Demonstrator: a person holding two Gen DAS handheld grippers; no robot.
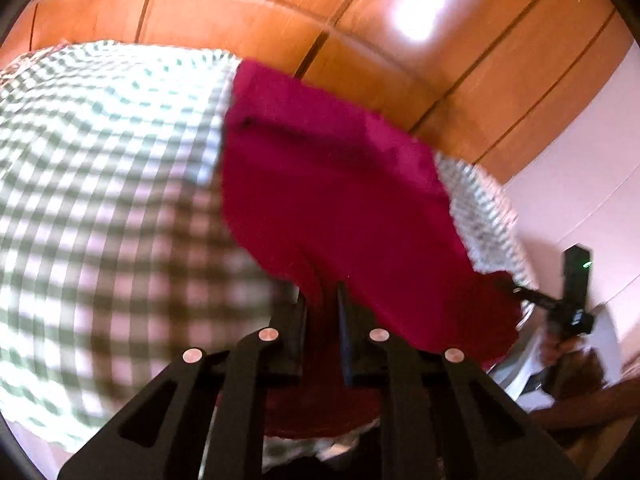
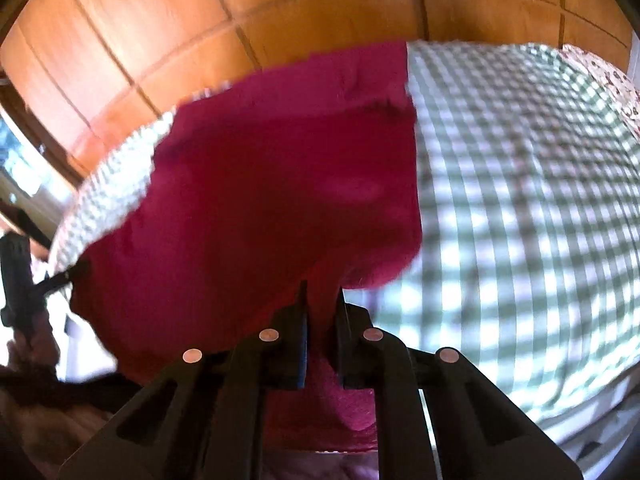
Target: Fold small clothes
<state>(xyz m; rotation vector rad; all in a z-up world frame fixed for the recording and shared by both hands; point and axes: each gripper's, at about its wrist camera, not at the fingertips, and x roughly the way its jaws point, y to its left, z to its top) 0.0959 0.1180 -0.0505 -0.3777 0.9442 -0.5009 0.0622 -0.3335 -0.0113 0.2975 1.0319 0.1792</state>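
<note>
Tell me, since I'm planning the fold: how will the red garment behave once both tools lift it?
The red garment is probably floppy: it bunches into a narrow pleat where the right tool pinches it. It likely sags between grips, as with the left tool. It seems light, draping thin over the checked cloth.

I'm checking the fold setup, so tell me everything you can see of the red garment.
The red garment is a small, deep magenta-red piece of soft, knit-looking cloth with a stitched seam or hem near its far edge. It is spread out, partly lifted, over the green-and-white checked cloth. The left gripper pinches one near corner and the right gripper pinches the other, jaws shut on the fabric, which bunches and hangs below them. Motion blur hides finer detail.
</note>
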